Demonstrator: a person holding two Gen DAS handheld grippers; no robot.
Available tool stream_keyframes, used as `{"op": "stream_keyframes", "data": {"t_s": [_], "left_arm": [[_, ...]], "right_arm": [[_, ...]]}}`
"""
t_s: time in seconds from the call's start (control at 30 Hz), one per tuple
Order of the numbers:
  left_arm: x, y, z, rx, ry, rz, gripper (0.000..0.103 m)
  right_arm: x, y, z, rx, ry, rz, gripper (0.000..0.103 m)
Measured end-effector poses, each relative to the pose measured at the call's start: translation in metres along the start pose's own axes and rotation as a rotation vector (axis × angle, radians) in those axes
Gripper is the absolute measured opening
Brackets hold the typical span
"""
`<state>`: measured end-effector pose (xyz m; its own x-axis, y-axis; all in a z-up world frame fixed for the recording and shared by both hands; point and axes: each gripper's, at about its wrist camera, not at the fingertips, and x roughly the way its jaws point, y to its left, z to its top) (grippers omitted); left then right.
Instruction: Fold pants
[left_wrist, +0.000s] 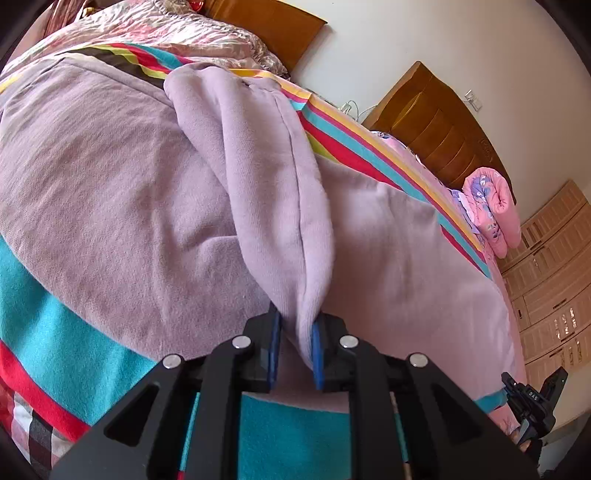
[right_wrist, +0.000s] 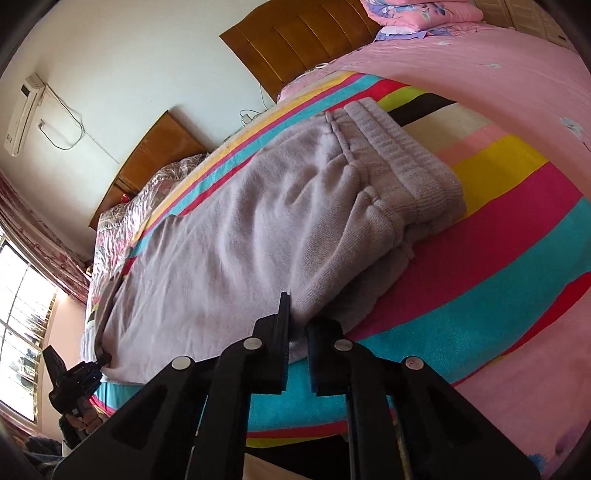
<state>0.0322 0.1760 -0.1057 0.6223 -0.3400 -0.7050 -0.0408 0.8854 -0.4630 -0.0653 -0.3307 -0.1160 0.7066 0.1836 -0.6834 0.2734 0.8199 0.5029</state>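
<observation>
2 claws (left_wrist: 297, 347) (right_wrist: 297, 343) clamped on lilac pants (right_wrist: 229, 236)

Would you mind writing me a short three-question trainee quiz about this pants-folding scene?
1. True or false: the left gripper is pinching a raised fold of the pants.
2. Which lies under the pants: (a) striped blanket, (b) bare floor, (c) wooden desk?
3. Fill in: the ribbed waistband lies nearer the ____ gripper.

Key: 1 true; 2 a; 3 right.
</observation>
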Motion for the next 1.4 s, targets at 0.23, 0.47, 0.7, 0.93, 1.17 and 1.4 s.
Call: {"op": "stream_keyframes", "data": {"t_s": [0.23,0.47,0.7,0.93,1.17,1.4], "left_arm": [[-0.041,-0.008,0.004,0.041,-0.164,0.131,0.06],[-0.036,-0.105,0.05,0.338,-0.12,-0.016,0.089],[0.124,-0.138,0.098,0.282,0.29,-0.004,0.088],[0.072,-0.112,0.115,0.241,0.042,-0.006,0.086],[-0.007,-0.012,0.104,0.067,-0.13,0.189,0.101],[-0.038,0.078,0.076,-0.085,-0.115,0.225,0.101]], "right_arm": [[-0.04,-0.004,0.011,0.016,-0.036,-0.108,0.049],[-0.032,0.068,0.052,-0.27,-0.077,-0.06,0.069],[0.085,0.111,0.067,-0.434,0.202,-0.097,0.082],[0.067,0.098,0.067,-0.405,0.187,-0.072,0.084],[0.088,0.203,0.093,-0.54,0.18,0.192,0.085],[0.222,0.363,0.067,-0.637,0.469,0.436,0.059]]}}
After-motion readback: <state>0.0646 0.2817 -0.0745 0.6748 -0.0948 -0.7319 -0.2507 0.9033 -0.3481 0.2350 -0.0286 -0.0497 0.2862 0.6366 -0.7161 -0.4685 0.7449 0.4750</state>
